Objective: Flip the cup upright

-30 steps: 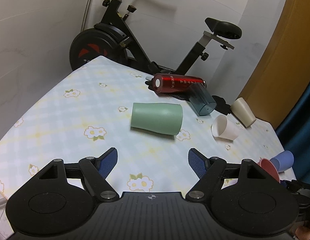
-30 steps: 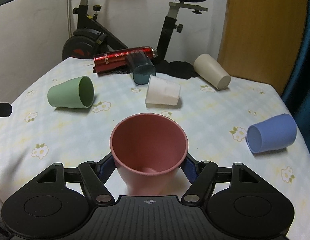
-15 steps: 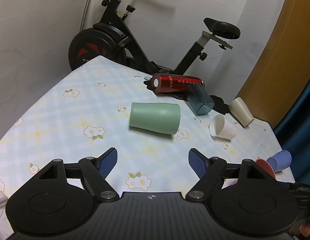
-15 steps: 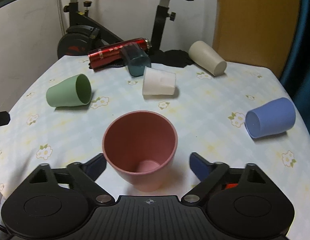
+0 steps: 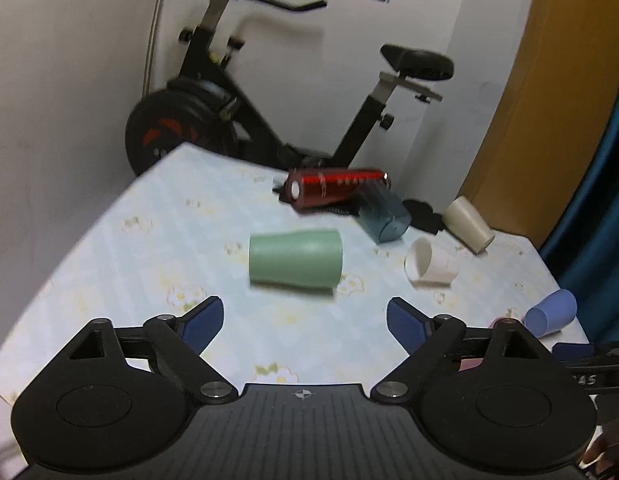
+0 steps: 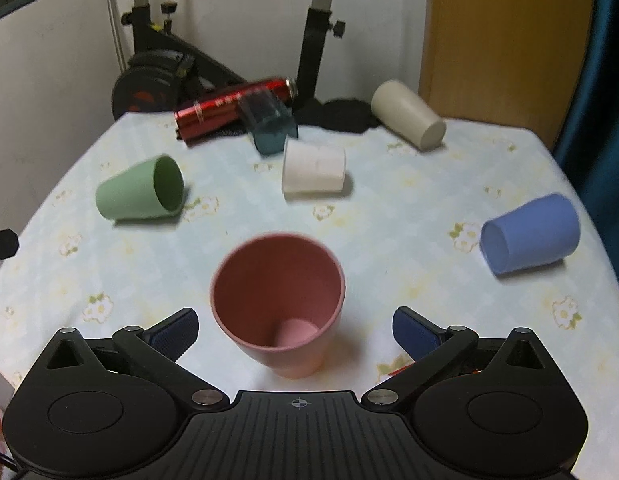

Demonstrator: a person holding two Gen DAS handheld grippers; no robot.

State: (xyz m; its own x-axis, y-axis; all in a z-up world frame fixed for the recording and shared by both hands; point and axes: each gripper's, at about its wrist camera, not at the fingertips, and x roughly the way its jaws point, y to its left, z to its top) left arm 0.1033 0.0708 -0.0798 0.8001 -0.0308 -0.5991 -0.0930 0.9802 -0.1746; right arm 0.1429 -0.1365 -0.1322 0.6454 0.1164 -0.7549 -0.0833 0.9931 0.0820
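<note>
Between my right tongs (image 6: 295, 330), at 12 o'clock and very near, the pink cup (image 6: 278, 304) stood upright on the table (image 6: 409, 216), mouth up. A second earlier the blue pads (image 6: 413, 334) were pressed on its wall; half a second ago they parted, and now they were spread wide, clear of the cup on both sides — so this cup counted as flipped and released.

My left tongs (image 5: 304, 322) were also spread, holding nothing, as in both earlier views. The green cup (image 5: 295, 258) lay on its side at their 12 o'clock, a little way off — my guess for the next one to right.

Room: bare cloth lay around the pink cup. The blue cup (image 6: 529, 234) lay on its side at 2 o'clock near the right table edge; a nudge could roll it off. The white cup (image 6: 313, 170) lay at 12 o'clock; the beige cup (image 6: 407, 120), teal tumbler (image 6: 269, 126) and red bottle (image 6: 233, 106) were crowded at the far edge. Backing straight toward 6 o'clock looked safest.
</note>
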